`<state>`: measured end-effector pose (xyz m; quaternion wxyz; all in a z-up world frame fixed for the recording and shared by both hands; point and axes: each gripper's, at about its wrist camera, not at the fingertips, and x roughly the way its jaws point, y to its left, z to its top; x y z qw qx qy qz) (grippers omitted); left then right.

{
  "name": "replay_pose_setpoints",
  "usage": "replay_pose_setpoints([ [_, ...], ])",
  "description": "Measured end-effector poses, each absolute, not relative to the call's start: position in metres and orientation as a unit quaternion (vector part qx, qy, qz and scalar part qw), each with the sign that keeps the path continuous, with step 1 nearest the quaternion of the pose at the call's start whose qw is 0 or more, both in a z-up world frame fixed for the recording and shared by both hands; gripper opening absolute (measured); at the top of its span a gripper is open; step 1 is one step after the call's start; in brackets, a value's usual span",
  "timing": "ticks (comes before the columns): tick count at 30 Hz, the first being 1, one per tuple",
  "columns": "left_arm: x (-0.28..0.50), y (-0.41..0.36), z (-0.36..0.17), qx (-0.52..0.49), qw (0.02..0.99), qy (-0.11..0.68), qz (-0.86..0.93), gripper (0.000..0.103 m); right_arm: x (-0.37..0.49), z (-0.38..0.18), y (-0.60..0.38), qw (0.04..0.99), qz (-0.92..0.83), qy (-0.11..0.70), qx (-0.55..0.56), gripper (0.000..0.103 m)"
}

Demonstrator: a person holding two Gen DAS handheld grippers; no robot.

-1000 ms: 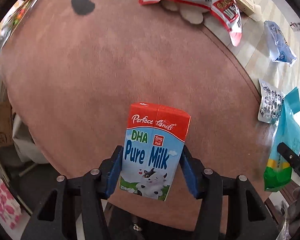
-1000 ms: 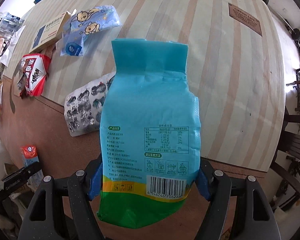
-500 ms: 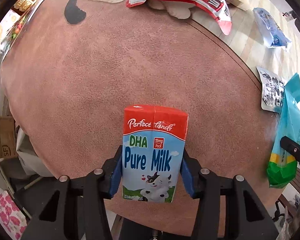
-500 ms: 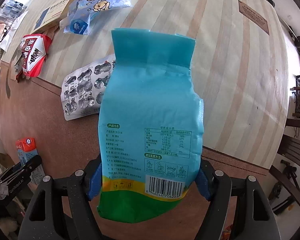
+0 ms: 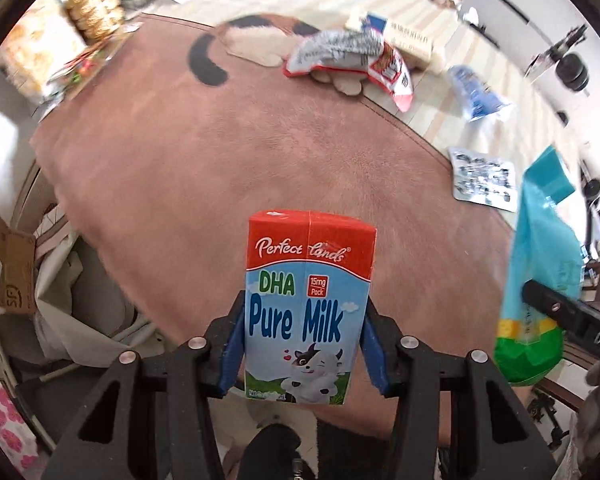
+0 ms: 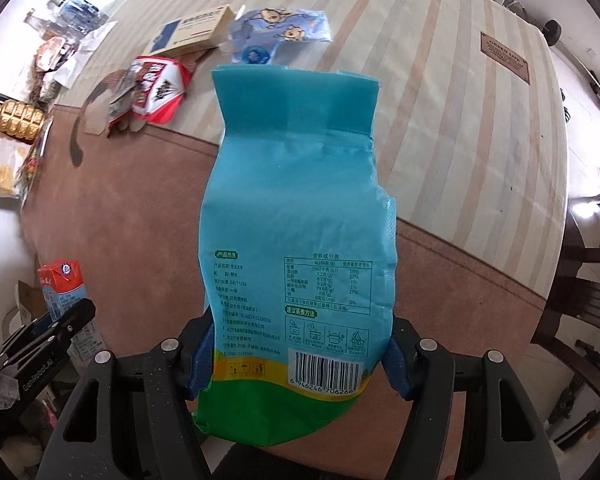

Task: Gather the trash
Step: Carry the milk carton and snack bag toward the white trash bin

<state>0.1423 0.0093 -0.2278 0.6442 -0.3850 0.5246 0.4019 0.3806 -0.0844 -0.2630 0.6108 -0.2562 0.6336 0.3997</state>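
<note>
A red and blue "Pure Milk" carton [image 5: 306,304] stands upright between the blue pads of my left gripper [image 5: 305,342], which is shut on it and holds it above the brown mat [image 5: 220,152]. In the right wrist view my right gripper [image 6: 300,362] grips the lower part of a light blue bag with a green bottom [image 6: 300,208]. Its jaws are closing and the pads press the bag's sides. The bag [image 5: 540,272] also hangs at the right in the left wrist view. The carton [image 6: 62,284] shows at the lower left in the right wrist view.
On the table lie a red and white snack wrapper [image 6: 160,92], a blue cartoon pouch [image 6: 280,32], a flat cardboard box [image 6: 192,30] and a silver blister pack [image 5: 482,176]. Gold-wrapped sweets [image 6: 14,120] sit at the left edge. A cardboard box and bags [image 5: 12,276] stand below the table's left side, and a dark chair [image 6: 580,300] stands at the right.
Both grippers have risen from the table with the carton and the bag, so more of the table shows. The left pads have drawn in against the carton. The bag is squeezed narrower.
</note>
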Motion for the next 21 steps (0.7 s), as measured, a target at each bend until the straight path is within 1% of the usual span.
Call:
replay_pose_setpoints([
  [5, 0.067, -0.022, -0.206, -0.416, 0.662, 0.477, 0.402, 0.047, 0.309, -0.235, -0.125, 0.606, 0.439, 0.619, -0.238, 0.069],
  [7, 0.027, -0.039, -0.205, -0.43, 0.659, 0.466, 0.405, 0.047, 0.279, -0.231, -0.144, 0.599, 0.45, 0.619, -0.234, 0.069],
  [10, -0.022, -0.062, -0.219, -0.454, 0.644, 0.461, 0.407, 0.047, 0.218, -0.238, -0.184, 0.579, 0.465, 0.625, -0.241, 0.069],
  [13, -0.062, -0.081, -0.249, -0.479, 0.619, 0.468, 0.41, 0.047, 0.167, -0.262, -0.217, 0.553, 0.471, 0.636, -0.26, 0.069],
  [15, -0.084, -0.093, -0.282, -0.502, 0.599, 0.474, 0.405, 0.047, 0.136, -0.291, -0.232, 0.531, 0.47, 0.648, -0.277, 0.069],
  [18, -0.107, -0.106, -0.34, -0.536, 0.571, 0.483, 0.392, 0.047, 0.098, -0.348, -0.248, 0.508, 0.462, 0.659, -0.308, 0.069],
  [21, -0.12, -0.112, -0.41, -0.568, 0.547, 0.485, 0.378, 0.047, 0.074, -0.413, -0.253, 0.495, 0.453, 0.664, -0.33, 0.069],
])
